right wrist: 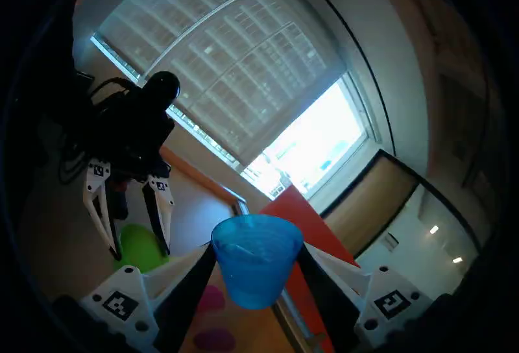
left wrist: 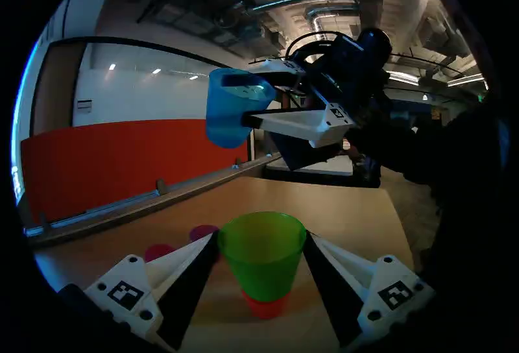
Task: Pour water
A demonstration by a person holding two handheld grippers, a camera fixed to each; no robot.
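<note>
Left gripper (left wrist: 261,244) is clamped on a green translucent plastic cup (left wrist: 262,265), fingers pressing both sides just under the rim. The cup is upright and low over the light wooden table (left wrist: 337,213), likely steadied as the receiver. A small red-orange plastic piece (left wrist: 264,306) sits directly under the green cup, maybe a second cup; can't tell. Right gripper (right wrist: 257,251) is closed on a blue translucent plastic cup (right wrist: 255,278), gripped both sides. In the left gripper view the blue cup (left wrist: 232,109) hangs above and beyond the green cup, well apart and slightly tilted, which looks like the lead-in to a pour, not started. No water is visible in either cup, and fill level is unreadable. Flat round pink discs (left wrist: 204,230) lie on the table just behind the green cup, to its left. The left gripper view gives the height gap between the cups, the red wall panel (left wrist: 130,158) behind the green cup, and the piece under the green cup. The right gripper view gives the blue cup's open mouth close up, the left gripper seen from outside with the green cup (right wrist: 139,249) low between its fingers, and a bright window with blinds (right wrist: 259,74) high above the green cup.
</note>
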